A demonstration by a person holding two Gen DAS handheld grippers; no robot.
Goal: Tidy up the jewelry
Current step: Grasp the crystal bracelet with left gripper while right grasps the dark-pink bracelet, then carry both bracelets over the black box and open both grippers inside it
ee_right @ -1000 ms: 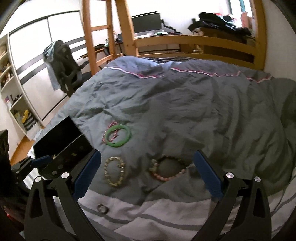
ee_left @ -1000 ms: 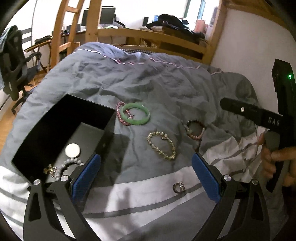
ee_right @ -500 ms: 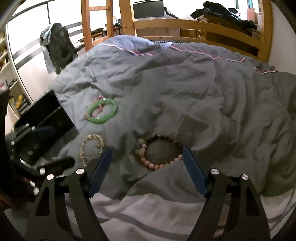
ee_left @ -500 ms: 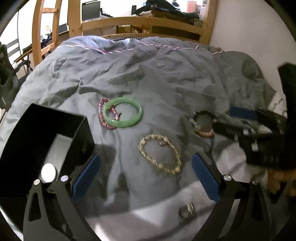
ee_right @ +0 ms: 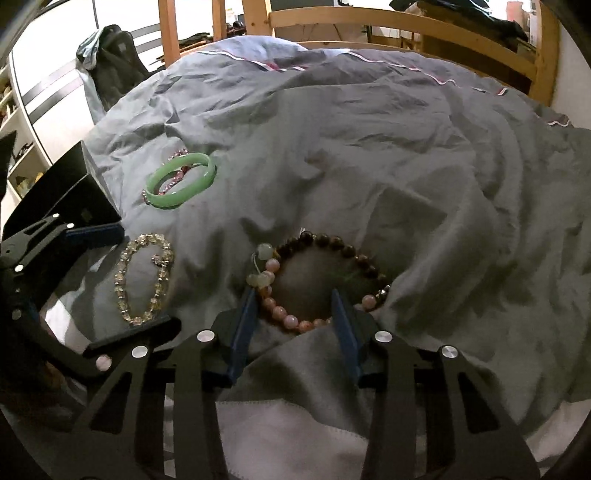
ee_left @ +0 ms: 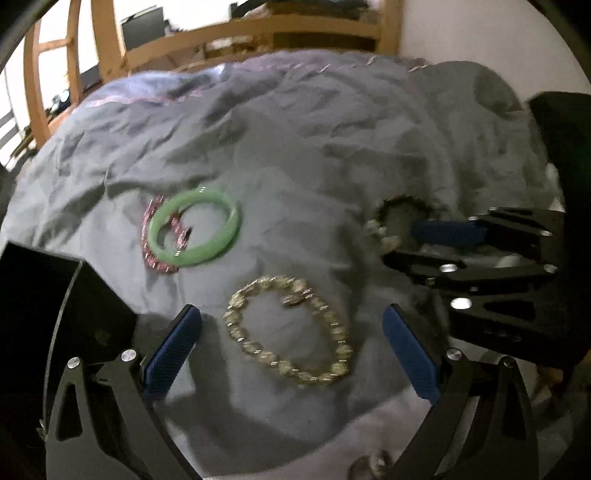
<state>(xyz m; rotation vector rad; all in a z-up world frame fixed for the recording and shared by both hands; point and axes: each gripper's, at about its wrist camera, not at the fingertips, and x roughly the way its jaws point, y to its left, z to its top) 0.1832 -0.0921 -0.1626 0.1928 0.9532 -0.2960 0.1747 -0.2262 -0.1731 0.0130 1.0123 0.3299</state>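
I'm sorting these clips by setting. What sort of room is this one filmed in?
Most likely a bedroom that doubles as a study. The jewelry lies on a rumpled grey duvet inside a wooden bed frame, with a ladder-like wooden post beside it and a computer monitor on a desk behind.

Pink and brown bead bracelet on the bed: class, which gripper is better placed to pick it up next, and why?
Right. The right gripper straddles the near arc of the pink and brown bead bracelet, jaws closing. The left gripper, open, frames the pale crystal bracelet instead.
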